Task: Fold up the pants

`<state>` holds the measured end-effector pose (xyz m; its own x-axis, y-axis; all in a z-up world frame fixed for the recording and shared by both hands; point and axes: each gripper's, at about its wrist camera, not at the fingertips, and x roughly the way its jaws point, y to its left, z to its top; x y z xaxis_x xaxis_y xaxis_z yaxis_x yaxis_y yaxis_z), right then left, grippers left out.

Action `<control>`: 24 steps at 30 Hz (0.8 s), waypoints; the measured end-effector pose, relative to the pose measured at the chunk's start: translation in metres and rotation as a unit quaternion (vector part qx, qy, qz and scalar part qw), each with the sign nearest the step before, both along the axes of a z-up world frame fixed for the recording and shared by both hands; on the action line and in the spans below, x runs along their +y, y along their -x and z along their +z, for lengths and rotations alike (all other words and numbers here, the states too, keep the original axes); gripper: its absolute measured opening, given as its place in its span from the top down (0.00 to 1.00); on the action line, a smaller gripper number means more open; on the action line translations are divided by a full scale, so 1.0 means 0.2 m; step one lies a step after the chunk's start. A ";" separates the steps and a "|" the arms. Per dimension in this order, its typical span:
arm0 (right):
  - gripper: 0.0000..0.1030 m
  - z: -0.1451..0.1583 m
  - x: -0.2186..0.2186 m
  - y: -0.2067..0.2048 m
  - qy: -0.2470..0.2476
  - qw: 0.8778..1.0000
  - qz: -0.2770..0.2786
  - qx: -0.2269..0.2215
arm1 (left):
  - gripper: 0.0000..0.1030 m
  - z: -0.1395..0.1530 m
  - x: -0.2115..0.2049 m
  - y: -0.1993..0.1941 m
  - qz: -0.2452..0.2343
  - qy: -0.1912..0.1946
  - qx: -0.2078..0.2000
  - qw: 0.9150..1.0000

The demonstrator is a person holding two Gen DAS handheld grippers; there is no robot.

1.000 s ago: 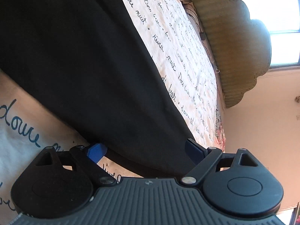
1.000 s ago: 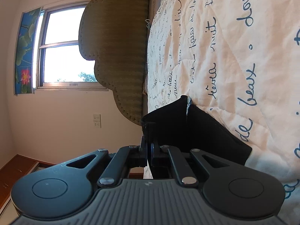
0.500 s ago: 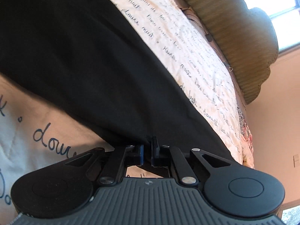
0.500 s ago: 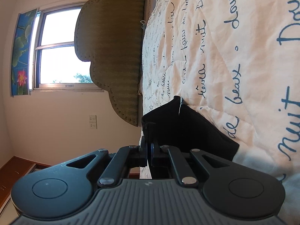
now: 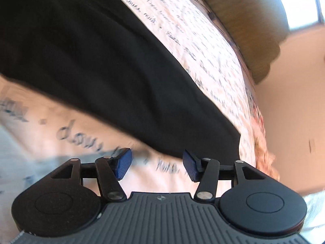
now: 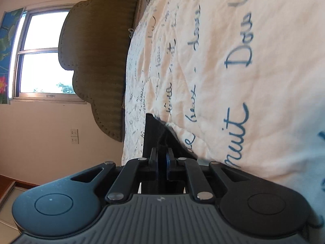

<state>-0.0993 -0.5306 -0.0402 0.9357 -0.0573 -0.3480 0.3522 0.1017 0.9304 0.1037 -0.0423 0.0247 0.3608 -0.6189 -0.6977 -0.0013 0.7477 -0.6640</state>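
Observation:
The black pants lie spread across a white bedspread with blue script. My left gripper hovers just short of their near edge. Its jaws are opening, the blue pads stand apart, and only bedspread shows between them. In the right wrist view a corner of the pants stands up off the bedspread. My right gripper still pinches this corner, though its jaws are starting to open and a thin slit shows between them. The left wrist view is blurred.
An olive padded headboard closes the bed's far end, with a window and a wall socket beside it. The bed's edge drops away left of the right gripper. The headboard also shows at the upper right of the left wrist view.
The left gripper closed on the pants' edge, then let go and drew back with its pads apart. The right gripper slid along the bed with the corner, and a slit opened between its pads.

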 end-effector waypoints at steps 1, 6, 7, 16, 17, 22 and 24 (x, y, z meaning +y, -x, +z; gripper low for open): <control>0.91 0.05 0.02 0.02 0.031 0.999 -0.013 0.001 | 0.44 0.03 0.02 0.02 -0.007 -0.016 -0.016 1.000; 0.91 0.28 0.22 -0.11 0.115 0.991 0.055 -0.037 | 0.41 0.18 0.03 0.10 -0.026 -0.167 -0.202 0.965; 0.91 0.31 0.29 -0.19 0.128 0.987 0.093 -0.032 | 0.38 0.16 0.02 0.08 -0.029 -0.205 -0.230 0.951; 0.90 0.29 0.97 -0.74 0.175 0.913 0.368 0.023 | 0.35 -0.06 0.06 0.01 -0.068 -0.324 -0.266 0.905; 0.87 0.25 1.00 -0.76 0.172 0.908 0.379 0.048 | 0.33 -0.07 0.11 0.05 -0.073 -0.322 -0.284 0.900; 0.86 0.10 0.98 -0.69 0.107 0.923 0.364 0.059 | 0.34 -0.05 0.16 0.06 -0.069 -0.301 -0.280 0.909; 0.83 0.18 0.98 -0.70 0.120 0.923 0.357 0.073 | 0.34 0.01 0.20 0.07 -0.055 -0.290 -0.285 0.912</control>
